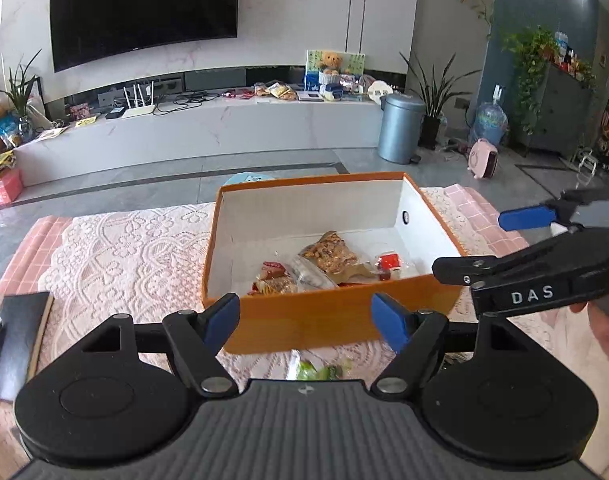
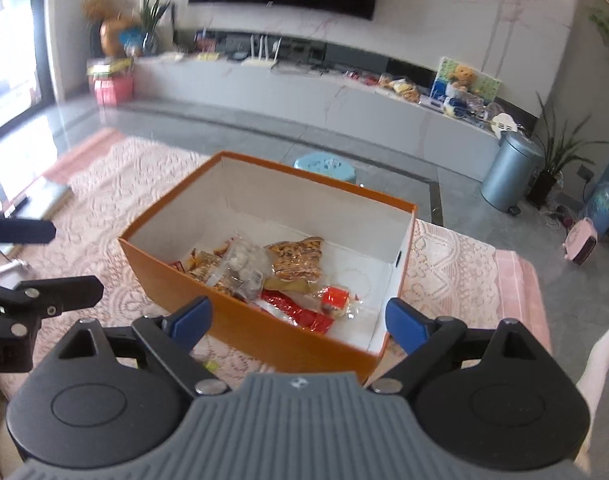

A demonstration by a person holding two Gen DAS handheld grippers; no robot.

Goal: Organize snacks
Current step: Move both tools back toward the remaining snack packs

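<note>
The left gripper (image 1: 306, 320) hangs with its jaws spread wide and nothing between them, just short of the near wall of the box (image 1: 332, 320), and right below it a green packet (image 1: 322, 370) lies on the lace cloth (image 1: 124, 260) outside the box, so the spread jaws look readied to drop on that packet, the one snack in view not yet stowed; the right gripper (image 2: 298, 318) is likewise wide apart and empty, poised over the box's near corner, probably free for the next pick; inside the box the snacks (image 2: 264, 276) sit bunched toward one end, nut bags and a clear pouch of pale balls heaped together, red wrappers beside them, leaving the other end of the white floor bare, which suggests room kept for more; a dark book (image 1: 16, 332) lies at the cloth's left edge, well apart from the box; the lace covers a pink checked cloth on a low table; beyond it a blue stool (image 2: 324, 166) stands on grey floor tiles, then a bin (image 1: 400, 128), a long white TV bench strewn with cables, a router and more packets, and a TV (image 1: 144, 8) on the wall
</note>
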